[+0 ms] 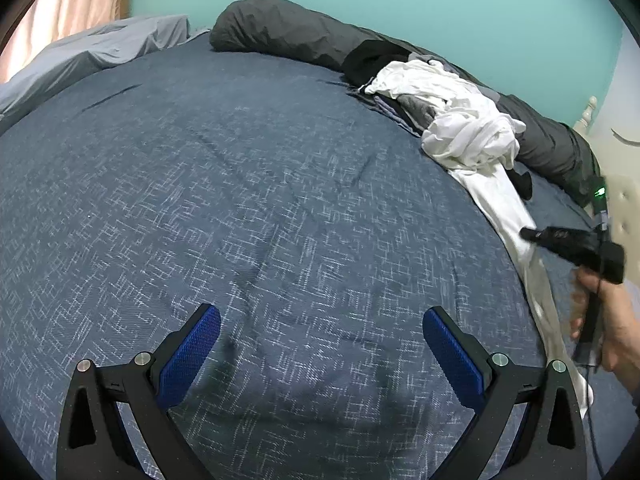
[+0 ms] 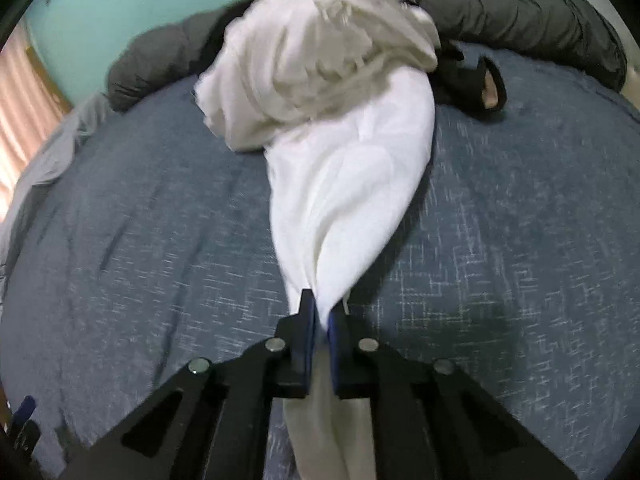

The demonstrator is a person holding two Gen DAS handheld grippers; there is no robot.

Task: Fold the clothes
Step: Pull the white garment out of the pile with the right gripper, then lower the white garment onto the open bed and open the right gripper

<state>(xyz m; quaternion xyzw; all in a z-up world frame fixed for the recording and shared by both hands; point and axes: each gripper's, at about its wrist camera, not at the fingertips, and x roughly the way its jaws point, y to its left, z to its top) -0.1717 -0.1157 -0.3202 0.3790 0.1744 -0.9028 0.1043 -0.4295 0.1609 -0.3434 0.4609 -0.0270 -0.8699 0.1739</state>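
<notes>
A: Closest to us on the left, the left gripper (image 1: 322, 344) hangs over bare blue bedspread (image 1: 240, 200), its blue pads spread wide with nothing between them.

B: And further right?

A: The right gripper (image 2: 324, 312) has its pads pressed together on the near end of the white garment (image 2: 348, 184). The cloth is pinched tight and a bit of it spills out behind the pads.

B: Where does the rest of it lie?

A: Away from that gripper, toward the far side of the bed. It runs as one stretched strip from the pinch up to a crumpled white bunch beside the dark rolled duvet (image 2: 520, 12) and the clothes pile (image 1: 400, 108). So its long axis goes near to far, narrow end at the gripper, bulk at the wall side.

B: Which hand is nearer to it?

A: The right, plainly, since it holds it. From the left gripper the strip (image 1: 500, 200) lies well off to the right, near the bed's edge. I'd guess the left has to cross that way to take a second corner before any spreading.
</notes>
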